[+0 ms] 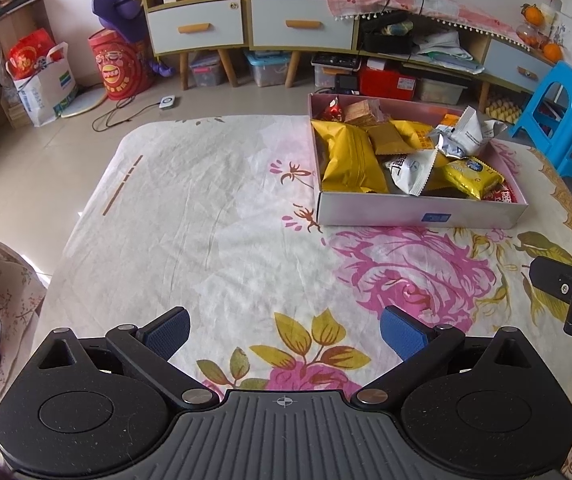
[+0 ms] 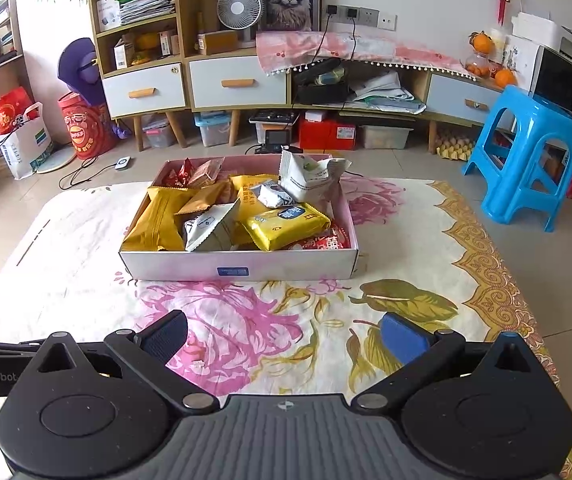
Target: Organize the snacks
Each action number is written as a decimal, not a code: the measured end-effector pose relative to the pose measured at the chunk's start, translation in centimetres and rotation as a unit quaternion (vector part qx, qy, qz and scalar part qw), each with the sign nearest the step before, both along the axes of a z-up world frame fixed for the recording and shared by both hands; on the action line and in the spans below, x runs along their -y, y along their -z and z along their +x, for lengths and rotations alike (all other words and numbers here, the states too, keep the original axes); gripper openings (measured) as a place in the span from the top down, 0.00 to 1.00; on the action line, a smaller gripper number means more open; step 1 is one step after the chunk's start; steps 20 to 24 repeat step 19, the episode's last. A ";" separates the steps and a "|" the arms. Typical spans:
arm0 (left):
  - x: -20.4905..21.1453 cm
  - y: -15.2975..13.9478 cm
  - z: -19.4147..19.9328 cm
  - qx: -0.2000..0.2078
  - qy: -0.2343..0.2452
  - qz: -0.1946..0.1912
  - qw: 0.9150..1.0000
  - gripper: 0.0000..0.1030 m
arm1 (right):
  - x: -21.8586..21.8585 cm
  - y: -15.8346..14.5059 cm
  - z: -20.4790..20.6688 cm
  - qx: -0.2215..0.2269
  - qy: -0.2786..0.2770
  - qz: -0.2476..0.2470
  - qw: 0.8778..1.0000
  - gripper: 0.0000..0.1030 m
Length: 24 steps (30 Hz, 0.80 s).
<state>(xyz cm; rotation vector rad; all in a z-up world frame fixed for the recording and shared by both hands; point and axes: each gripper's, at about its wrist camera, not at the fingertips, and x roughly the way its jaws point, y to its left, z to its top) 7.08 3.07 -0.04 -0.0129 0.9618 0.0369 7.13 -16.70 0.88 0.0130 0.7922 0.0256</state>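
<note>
A shallow white-and-pink box (image 1: pixel 422 211) (image 2: pixel 241 266) stands on the floral tablecloth and holds several snack packets: yellow bags (image 1: pixel 350 158) (image 2: pixel 153 224), white packets (image 1: pixel 410 168) (image 2: pixel 310 176), a yellow packet with a blue label (image 1: pixel 472 178) (image 2: pixel 286 226) and red ones at the back. My left gripper (image 1: pixel 286 330) is open and empty, low over the cloth, near and left of the box. My right gripper (image 2: pixel 283 334) is open and empty, in front of the box. Part of the right gripper's body shows at the right edge of the left wrist view (image 1: pixel 570 292).
The table (image 1: pixel 189 216) (image 2: pixel 418 240) is covered with a flowered cloth. Beyond it stand low cabinets with drawers (image 1: pixel 245 24) (image 2: pixel 189 84), a blue plastic stool (image 1: pixel 566 120) (image 2: pixel 526 156), bags and a red tub on the floor at the left (image 1: pixel 117 64) (image 2: pixel 81 128).
</note>
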 end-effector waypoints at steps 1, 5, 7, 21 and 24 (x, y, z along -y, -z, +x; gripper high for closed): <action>0.0 0.0 0.0 0.000 0.000 0.001 1.000 0.01 | 0.0 0.0 0.0 -0.001 0.000 0.001 1.000 0.08; -0.1 0.0 0.0 -0.001 0.000 0.000 1.000 0.01 | 0.0 0.2 0.1 -0.008 0.000 0.006 1.000 0.08; -0.1 0.0 -0.1 -0.001 0.000 0.001 1.000 0.01 | 0.1 0.2 0.0 -0.010 -0.001 0.007 1.000 0.08; -0.3 0.0 -0.4 0.001 0.007 0.002 1.000 0.01 | -0.1 0.3 -0.3 -0.009 -0.007 0.002 1.000 0.08; -0.3 0.0 -0.4 0.001 0.007 0.002 1.000 0.01 | -0.1 0.3 -0.3 -0.009 -0.007 0.002 1.000 0.08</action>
